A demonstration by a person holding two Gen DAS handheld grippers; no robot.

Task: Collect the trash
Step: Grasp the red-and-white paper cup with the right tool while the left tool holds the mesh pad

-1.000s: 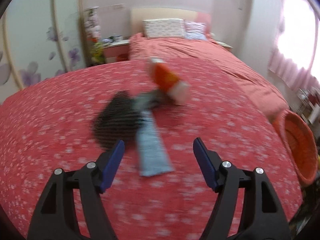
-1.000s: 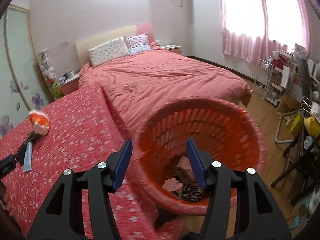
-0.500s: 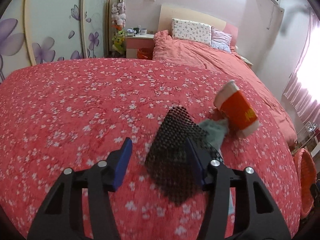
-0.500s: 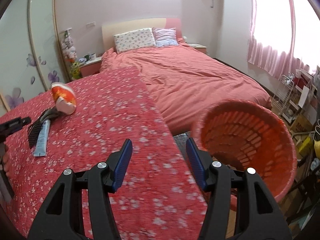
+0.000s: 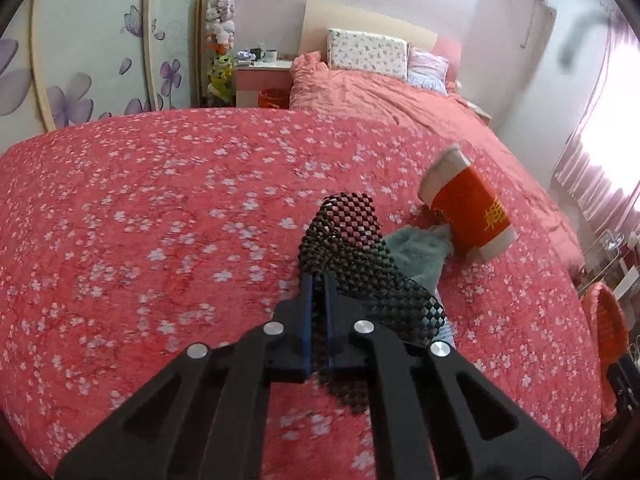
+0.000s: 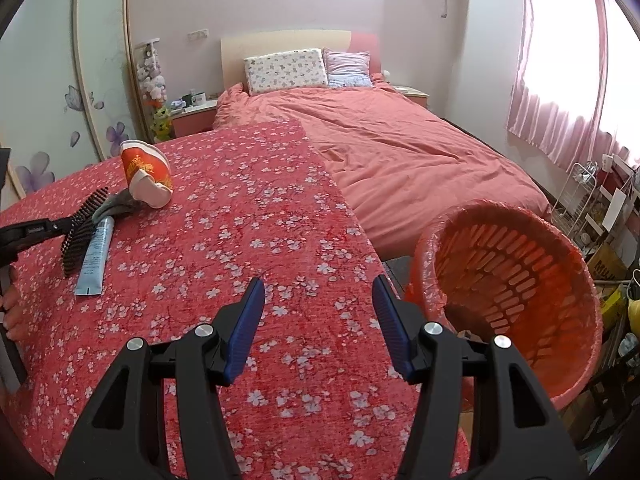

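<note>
4 pieces of trash are counted on the table (image 6: 280,240), which is covered by a red cloth with white blossoms: 1 black mesh sheet (image 5: 352,248), 1 grey-green cloth (image 5: 416,248), 1 pale blue tube (image 6: 94,258) and 1 red paper cup (image 5: 468,212). The mesh sheet is an open grid of small black squares, limp and folded, and it is pinched between the blue pads of the left claw (image 5: 316,300), which is pressed together on it. The grey-green cloth lies partly under the mesh and touches the cup. The cup lies on its side, red with gold lettering and white rims. The tube lies flat just beside the mesh. The right claw (image 6: 320,328) is held spread over the table's near edge, with nothing between its pads. 1 orange slatted basket (image 6: 516,292) is seen beside the table, tilted. 1 bed (image 6: 400,152) with 2 pillows lies beyond.
</note>
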